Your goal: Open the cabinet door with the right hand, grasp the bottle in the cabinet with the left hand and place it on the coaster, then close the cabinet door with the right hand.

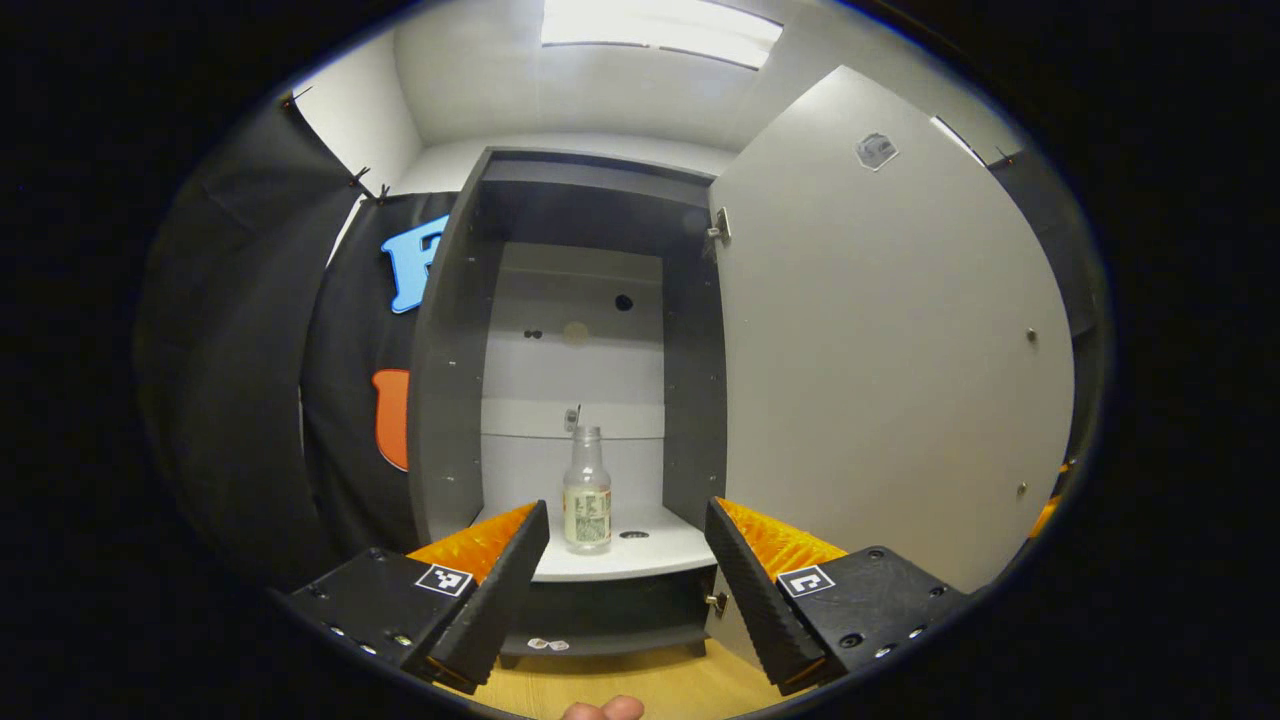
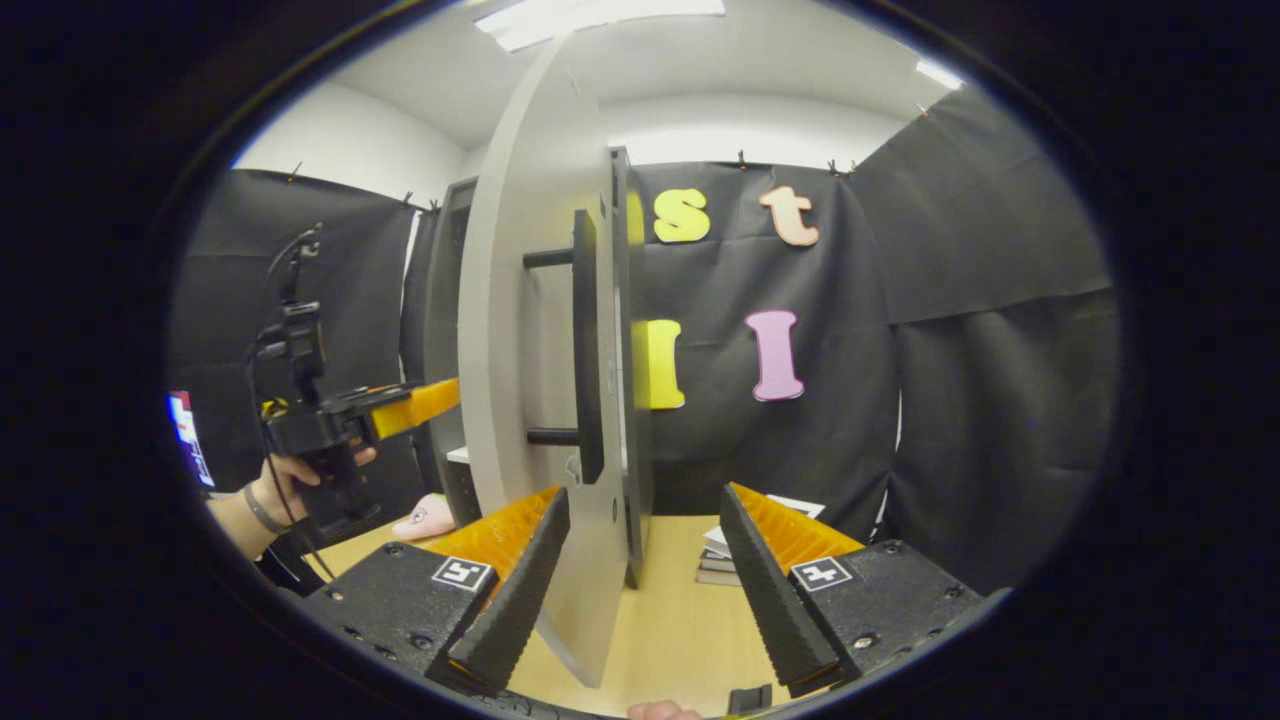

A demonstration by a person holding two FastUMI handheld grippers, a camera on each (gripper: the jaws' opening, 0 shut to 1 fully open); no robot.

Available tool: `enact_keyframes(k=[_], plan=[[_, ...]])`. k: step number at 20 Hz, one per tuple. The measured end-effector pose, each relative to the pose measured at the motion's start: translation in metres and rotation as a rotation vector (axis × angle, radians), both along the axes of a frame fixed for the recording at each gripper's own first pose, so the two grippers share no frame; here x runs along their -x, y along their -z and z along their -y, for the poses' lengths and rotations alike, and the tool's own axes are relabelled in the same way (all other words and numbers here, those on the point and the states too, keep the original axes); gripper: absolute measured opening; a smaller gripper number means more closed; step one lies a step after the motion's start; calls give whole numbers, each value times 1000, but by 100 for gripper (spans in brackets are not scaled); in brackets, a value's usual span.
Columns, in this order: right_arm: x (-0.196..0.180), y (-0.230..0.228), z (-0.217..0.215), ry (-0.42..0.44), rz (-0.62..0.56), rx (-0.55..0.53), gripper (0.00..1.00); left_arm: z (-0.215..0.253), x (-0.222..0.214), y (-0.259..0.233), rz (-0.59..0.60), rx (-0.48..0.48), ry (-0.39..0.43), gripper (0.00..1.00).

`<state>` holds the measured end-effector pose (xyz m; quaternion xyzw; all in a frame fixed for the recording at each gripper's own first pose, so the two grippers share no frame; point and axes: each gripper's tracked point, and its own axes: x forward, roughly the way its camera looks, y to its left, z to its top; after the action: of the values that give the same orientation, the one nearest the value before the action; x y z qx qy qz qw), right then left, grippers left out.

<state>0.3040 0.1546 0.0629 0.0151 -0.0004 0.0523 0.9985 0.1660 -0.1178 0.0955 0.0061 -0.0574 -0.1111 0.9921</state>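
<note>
A: The cabinet door (image 1: 880, 350) stands swung wide, and the bottle (image 1: 587, 490) sits upright on the lower shelf (image 1: 640, 550), near its front edge and roughly centred between the side walls. The left gripper (image 1: 628, 580) faces it with its fingers spread apart and nothing between them, short of the shelf.

B: What might spoil the reach?

A: Most likely a knock. The bottle is tall, narrow and probably light, so one finger arriving ahead of the other could tip it or push it toward the back panel. Coming in too low, the fingers could catch the shelf's front lip.

B: And the room inside?

A: The compartment is narrow. The dark left wall (image 1: 450, 380) and the hinge-side wall (image 1: 695, 400) leave only modest slack either side of spread fingers, though the space above the bottle looks free up to the next shelf.

B: The right side?

A: The right gripper (image 2: 645, 590) is also open and empty, with the door's edge (image 2: 520, 380) and its bar handle (image 2: 586, 350) just ahead, the door's lower corner sitting between the fingers. A nudge there could swing the door back toward the left arm. In the right gripper view the left gripper (image 2: 400, 410) is already at the cabinet mouth, held by a hand (image 2: 290, 480).

B: The coaster?

A: Not identifiable; a pink object (image 2: 425, 520) and stacked books (image 2: 725, 560) lie on the worktop (image 2: 680, 620).
</note>
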Motion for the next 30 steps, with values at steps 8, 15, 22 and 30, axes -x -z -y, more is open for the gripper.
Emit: enact_keyframes(k=[8,15,22,30], plan=[[-10,-2,3,14,-10,-19,94,10,-106,-18,47,-75,-19,96],[-14,3,6,37,-19,-61,94,10,-177,8,-23,-111,-60,95],[-17,14,10,61,-35,-111,94,-6,-224,28,-55,-75,-91,95],[-24,14,9,73,-41,-86,94,-8,-235,25,-34,-77,-91,64]])
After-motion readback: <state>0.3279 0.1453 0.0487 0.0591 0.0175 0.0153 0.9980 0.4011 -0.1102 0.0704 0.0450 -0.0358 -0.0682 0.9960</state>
